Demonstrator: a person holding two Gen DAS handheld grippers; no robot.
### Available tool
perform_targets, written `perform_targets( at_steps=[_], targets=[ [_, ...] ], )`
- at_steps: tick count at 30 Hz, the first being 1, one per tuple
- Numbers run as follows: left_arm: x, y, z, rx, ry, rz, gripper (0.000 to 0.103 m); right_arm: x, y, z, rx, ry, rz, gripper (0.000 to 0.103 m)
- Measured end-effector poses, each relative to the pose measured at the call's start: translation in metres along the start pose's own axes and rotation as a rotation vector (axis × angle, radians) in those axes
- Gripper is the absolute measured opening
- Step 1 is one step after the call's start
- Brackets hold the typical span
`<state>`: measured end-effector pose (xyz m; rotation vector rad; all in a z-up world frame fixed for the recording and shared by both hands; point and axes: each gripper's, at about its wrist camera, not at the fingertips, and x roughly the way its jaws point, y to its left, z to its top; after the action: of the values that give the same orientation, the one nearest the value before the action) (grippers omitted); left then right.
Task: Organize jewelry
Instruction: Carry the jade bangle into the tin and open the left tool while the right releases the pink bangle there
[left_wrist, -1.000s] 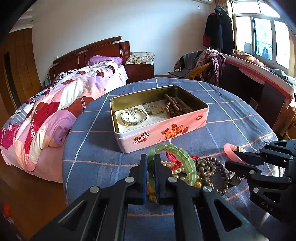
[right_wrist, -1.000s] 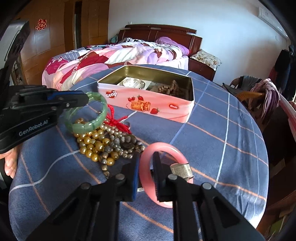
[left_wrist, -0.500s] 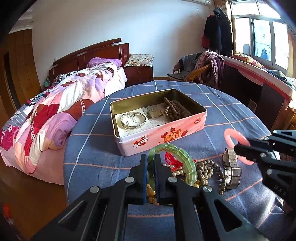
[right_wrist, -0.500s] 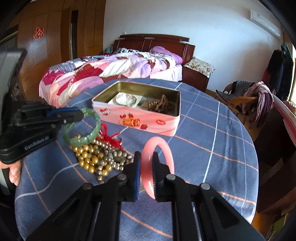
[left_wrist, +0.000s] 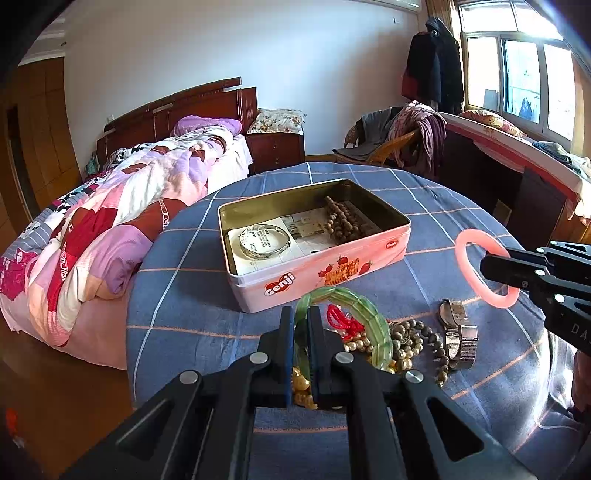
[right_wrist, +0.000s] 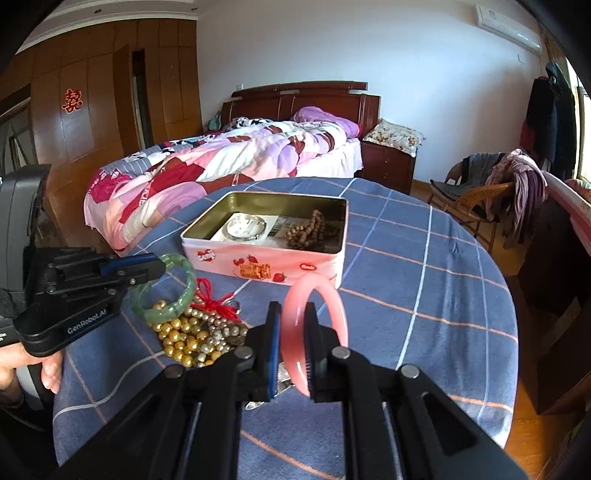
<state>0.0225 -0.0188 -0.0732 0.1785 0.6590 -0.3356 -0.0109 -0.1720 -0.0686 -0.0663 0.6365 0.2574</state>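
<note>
An open pink tin (left_wrist: 332, 271) (right_wrist: 266, 264) stands on the blue checked table and holds a silver bangle (left_wrist: 264, 240) and brown wooden beads (left_wrist: 341, 219). My left gripper (left_wrist: 301, 317) is shut on a green bangle (left_wrist: 364, 314) (right_wrist: 177, 301), just in front of the tin over a heap of bead strings (left_wrist: 413, 341) (right_wrist: 192, 338). My right gripper (right_wrist: 291, 314) is shut on a pink bangle (right_wrist: 325, 306) (left_wrist: 476, 273) and holds it in the air to the right of the heap.
A wristwatch (left_wrist: 458, 334) lies on the table (left_wrist: 192, 295) right of the beads. A red tassel (right_wrist: 214, 302) lies in the heap. A bed (left_wrist: 122, 221) stands beyond the table's left edge; a chair with clothes (right_wrist: 491, 184) and a desk are at the right.
My right gripper has lifted the pink bangle off the table beside the watch. My left gripper has risen slightly with the green bangle.
</note>
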Motion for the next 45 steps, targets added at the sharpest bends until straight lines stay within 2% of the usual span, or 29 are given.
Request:
perform_targets(
  at_steps=[6,13,21,33,45],
  targets=[
    [0.001,0.002,0.010,0.018,-0.012,0.003,0.006,0.007,-0.001,0.010,-0.023,-0.006,-0.009,0.014],
    [0.006,0.016,0.055,0.046,-0.078,0.049,0.006,0.023,-0.001,0.048,-0.075,-0.041,-0.010,0.014],
    [0.039,0.031,0.086,0.056,-0.060,0.077,0.006,0.050,0.001,0.081,-0.133,-0.057,-0.033,0.014],
    [0.079,0.039,0.094,0.060,-0.012,0.093,0.006,0.092,0.014,0.084,-0.223,-0.035,-0.096,0.014],
    [0.102,0.032,0.095,0.088,0.029,0.102,0.006,0.115,0.011,0.082,-0.230,0.008,-0.119,0.014]
  ],
)
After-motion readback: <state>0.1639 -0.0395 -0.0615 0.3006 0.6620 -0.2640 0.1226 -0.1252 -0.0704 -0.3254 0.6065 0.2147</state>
